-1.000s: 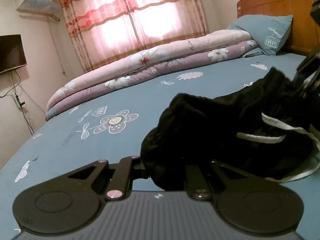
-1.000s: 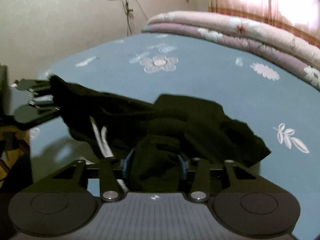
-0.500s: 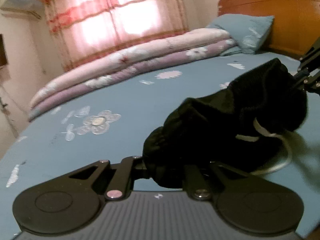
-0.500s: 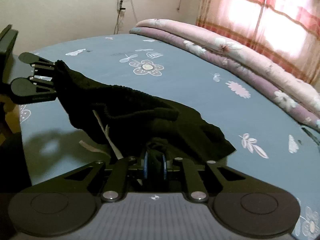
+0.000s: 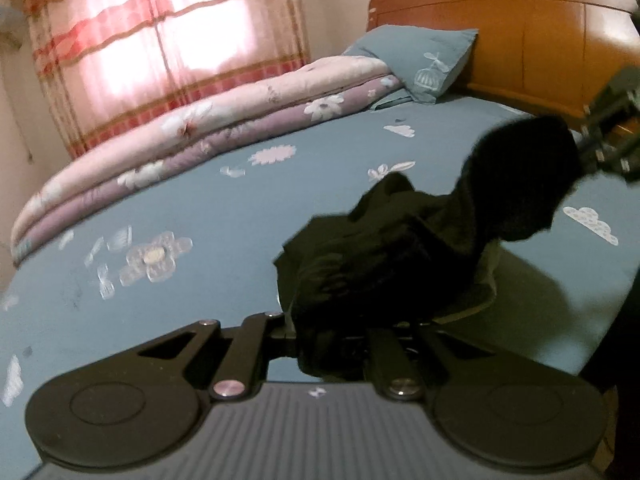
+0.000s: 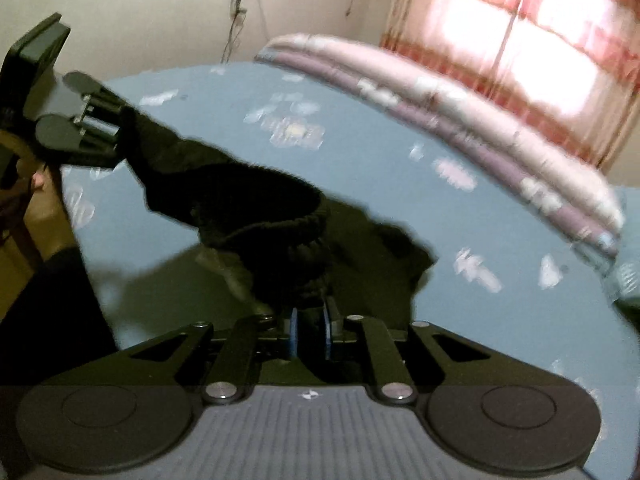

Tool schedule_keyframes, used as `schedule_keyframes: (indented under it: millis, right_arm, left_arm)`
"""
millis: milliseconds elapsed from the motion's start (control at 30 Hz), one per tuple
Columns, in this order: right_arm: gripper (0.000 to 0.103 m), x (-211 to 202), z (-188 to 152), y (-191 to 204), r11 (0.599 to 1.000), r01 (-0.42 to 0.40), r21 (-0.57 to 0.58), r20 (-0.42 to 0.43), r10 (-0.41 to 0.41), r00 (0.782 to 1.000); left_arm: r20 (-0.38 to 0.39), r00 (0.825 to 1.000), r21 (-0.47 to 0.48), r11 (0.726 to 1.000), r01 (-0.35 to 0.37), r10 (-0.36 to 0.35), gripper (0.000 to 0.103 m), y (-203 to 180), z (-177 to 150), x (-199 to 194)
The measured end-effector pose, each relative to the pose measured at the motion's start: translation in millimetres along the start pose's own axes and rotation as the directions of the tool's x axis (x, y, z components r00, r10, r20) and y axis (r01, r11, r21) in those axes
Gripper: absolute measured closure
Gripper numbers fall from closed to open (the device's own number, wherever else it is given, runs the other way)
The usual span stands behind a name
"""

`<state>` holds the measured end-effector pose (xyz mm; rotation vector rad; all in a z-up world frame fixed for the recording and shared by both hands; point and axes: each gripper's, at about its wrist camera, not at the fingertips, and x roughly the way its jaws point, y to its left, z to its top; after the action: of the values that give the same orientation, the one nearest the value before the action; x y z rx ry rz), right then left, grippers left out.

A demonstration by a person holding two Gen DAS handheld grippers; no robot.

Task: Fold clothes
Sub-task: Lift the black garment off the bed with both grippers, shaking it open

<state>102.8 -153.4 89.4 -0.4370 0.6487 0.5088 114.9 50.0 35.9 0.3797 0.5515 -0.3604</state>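
Your left gripper's fingers (image 5: 332,344) are pinching one end of the single black garment (image 5: 420,248), and they are nearly closed, buried in its folds. Your right gripper's blue-padded fingers (image 6: 294,334) are clamping the other end at its ribbed hem, with only a narrow gap filled by cloth. The garment is hanging stretched between your two grippers above the blue bed sheet (image 5: 240,216), its lower folds drooping toward the sheet over a dark shadow. One rolled pink and purple quilt (image 5: 192,136) is lying along the far side of the bed. Only the left wrist view is showing the one blue pillow (image 5: 416,60) and the wooden headboard (image 5: 532,40). Only the right wrist view is showing your dark sleeve (image 6: 48,304) and the wall cables (image 6: 240,8).
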Motion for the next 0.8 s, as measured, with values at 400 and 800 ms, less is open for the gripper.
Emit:
schedule_keyframes:
  millis: [400, 800]
  right_arm:
    - [0.089, -104, 107, -20, 0.974, 0.217, -0.063, 0.212, -0.2, 0.957]
    - [0.089, -176, 202, -34, 0.929, 0.371, 0.0, 0.369, -0.345, 0.863]
  left_arm:
    - [0.204, 0.968, 0.027, 0.988, -0.154, 0.145, 0.096, 35, 122, -73]
    - [0.326, 0.883, 0.014, 0.932, -0.362, 0.338, 0.095, 63, 237, -117]
